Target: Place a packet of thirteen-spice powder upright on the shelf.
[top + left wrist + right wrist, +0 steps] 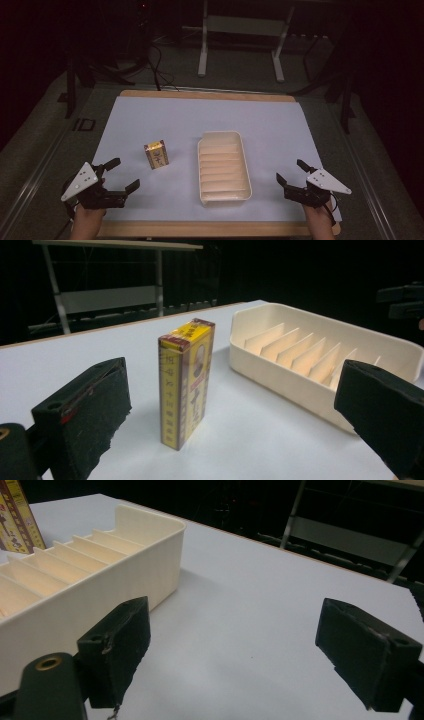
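the left hand-held gripper at seven o'clock and right hand-held gripper at four o'clock hover wide open and empty above the tabletop; a yellow box stands upright at center, just nine o'clock of the ribbed cream tray.

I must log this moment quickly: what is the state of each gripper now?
Left gripper: open, holding nothing, near the yellow box.
Right gripper: open, holding nothing, beside the cream tray.
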Available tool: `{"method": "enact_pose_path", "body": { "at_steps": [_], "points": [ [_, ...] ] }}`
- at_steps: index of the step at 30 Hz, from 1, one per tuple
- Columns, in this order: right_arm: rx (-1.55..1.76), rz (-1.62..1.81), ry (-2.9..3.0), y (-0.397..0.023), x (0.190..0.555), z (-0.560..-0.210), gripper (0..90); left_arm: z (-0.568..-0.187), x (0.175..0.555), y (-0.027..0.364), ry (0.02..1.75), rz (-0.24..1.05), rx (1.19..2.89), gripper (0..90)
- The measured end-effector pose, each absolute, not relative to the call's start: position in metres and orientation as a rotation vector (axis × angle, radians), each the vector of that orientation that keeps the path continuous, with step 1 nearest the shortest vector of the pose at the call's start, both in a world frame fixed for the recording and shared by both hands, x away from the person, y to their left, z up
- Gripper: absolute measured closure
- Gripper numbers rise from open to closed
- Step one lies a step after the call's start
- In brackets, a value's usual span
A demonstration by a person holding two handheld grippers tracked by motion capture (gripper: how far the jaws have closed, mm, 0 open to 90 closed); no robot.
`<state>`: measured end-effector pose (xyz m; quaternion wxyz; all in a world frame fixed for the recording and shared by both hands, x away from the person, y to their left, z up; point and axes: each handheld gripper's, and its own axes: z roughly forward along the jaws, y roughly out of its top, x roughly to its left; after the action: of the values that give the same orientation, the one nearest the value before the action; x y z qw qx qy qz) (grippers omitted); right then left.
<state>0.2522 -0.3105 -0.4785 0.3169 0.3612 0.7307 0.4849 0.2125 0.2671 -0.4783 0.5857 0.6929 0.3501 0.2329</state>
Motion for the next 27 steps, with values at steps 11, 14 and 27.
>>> {"method": "enact_pose_path", "body": {
  "at_steps": [11,14,27],
  "points": [
    [0.964,1.28,1.927,-0.311,0.253,-0.48,14.5,-0.474,0.223,0.263,0.779,0.475,1.647,2.0],
    [0.964,1.286,1.927,-0.311,0.253,-0.48,14.5,-0.469,0.225,0.261,0.747,0.442,1.651,2.0],
    [0.955,1.279,1.967,-0.306,0.255,-0.483,14.5,-0.46,0.24,0.261,0.747,0.282,1.843,2.0]
  ]
}}
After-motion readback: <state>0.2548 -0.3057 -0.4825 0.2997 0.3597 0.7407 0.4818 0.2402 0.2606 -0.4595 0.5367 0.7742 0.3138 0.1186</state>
